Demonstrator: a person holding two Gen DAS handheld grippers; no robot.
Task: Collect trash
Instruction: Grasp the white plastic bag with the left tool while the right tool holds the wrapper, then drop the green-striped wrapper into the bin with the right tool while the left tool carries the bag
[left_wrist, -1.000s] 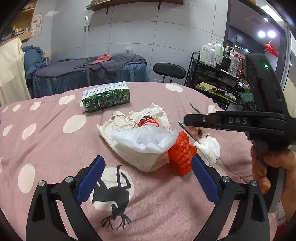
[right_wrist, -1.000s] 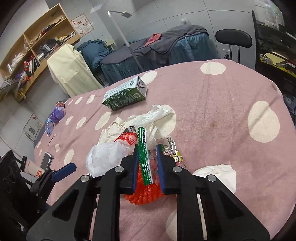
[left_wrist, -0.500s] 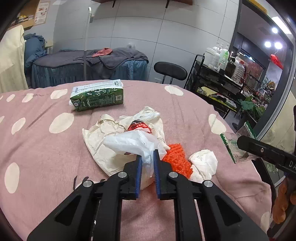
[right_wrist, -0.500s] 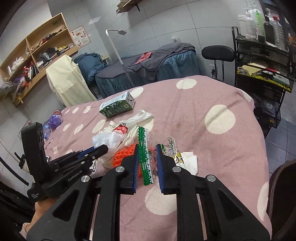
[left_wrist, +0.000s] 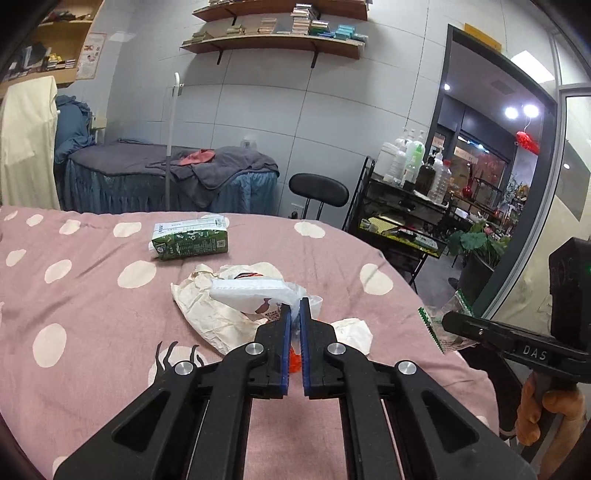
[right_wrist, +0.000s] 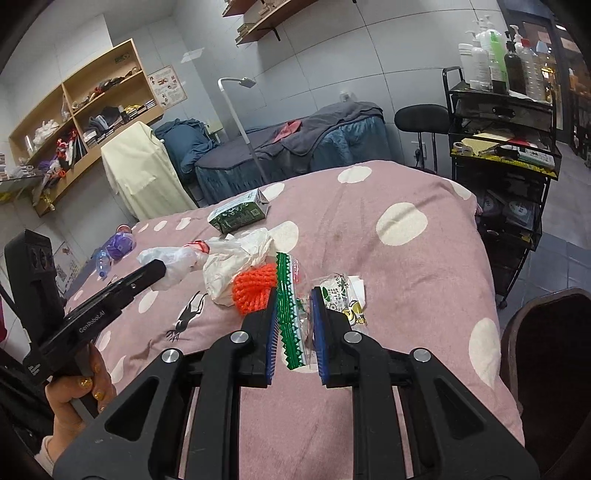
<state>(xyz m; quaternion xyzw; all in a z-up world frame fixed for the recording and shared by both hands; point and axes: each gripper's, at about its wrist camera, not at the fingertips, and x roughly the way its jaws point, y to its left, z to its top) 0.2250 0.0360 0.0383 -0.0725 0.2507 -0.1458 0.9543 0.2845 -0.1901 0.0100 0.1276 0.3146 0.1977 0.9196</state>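
My left gripper (left_wrist: 294, 310) is shut on a white plastic bag (left_wrist: 255, 295) and lifts it above the cream paper bag (left_wrist: 210, 314); in the right wrist view the white bag (right_wrist: 173, 262) hangs from its tip. My right gripper (right_wrist: 293, 295) is shut on a clear wrapper with a green serrated edge (right_wrist: 288, 317), held above the bed's right edge; that wrapper also shows in the left wrist view (left_wrist: 439, 328). An orange mesh net (right_wrist: 255, 288), a crumpled tissue (left_wrist: 352, 330) and a green milk carton (left_wrist: 188, 243) lie on the pink polka-dot bedspread (left_wrist: 74, 295).
A printed snack wrapper (right_wrist: 340, 295) lies right of my right gripper. A purple bottle (right_wrist: 118, 243) lies at the bed's far left. A black trolley with bottles (right_wrist: 506, 122), a black stool (left_wrist: 317, 192) and a massage bed (left_wrist: 166, 173) stand beyond.
My left gripper shut on the white plastic bag and lifted it off the pile. My right gripper drew back with the green-edged wrapper toward the bed's right edge.
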